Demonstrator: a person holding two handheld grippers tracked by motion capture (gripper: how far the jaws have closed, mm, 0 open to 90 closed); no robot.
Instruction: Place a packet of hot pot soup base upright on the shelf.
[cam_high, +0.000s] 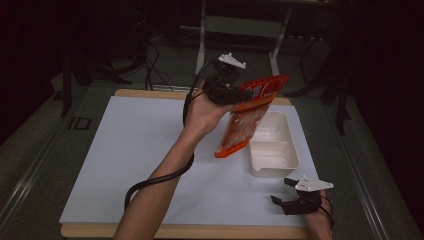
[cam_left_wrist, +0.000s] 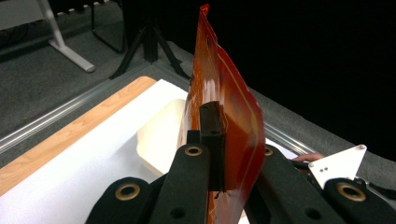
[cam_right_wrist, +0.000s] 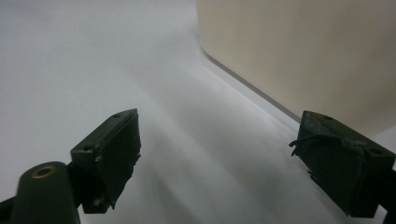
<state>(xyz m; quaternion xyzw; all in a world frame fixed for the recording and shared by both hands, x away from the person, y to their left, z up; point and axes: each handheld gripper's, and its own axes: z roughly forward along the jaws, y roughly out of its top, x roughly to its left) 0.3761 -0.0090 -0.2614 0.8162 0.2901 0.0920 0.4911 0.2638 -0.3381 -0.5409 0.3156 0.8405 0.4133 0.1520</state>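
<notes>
R gripper (cam_right_wrist: 217, 158) jaws apart over white sheet (cam_right_wrist: 93, 60), cream tray (cam_right_wrist: 299, 51) nearby.

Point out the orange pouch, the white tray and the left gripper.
orange pouch (cam_high: 240, 127), high view, on its clear lower half.
white tray (cam_high: 287, 162), high view, on its right rim.
left gripper (cam_high: 235, 95), high view, where its jaws pinch the pouch.

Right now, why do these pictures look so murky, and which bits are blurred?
High view: dim room, dark surroundings, only the white table sheet bright. Left gripper view: glare on the orange plastic pouch. Right gripper view: the cream plastic tray's wall is soft and out of focus.
</notes>
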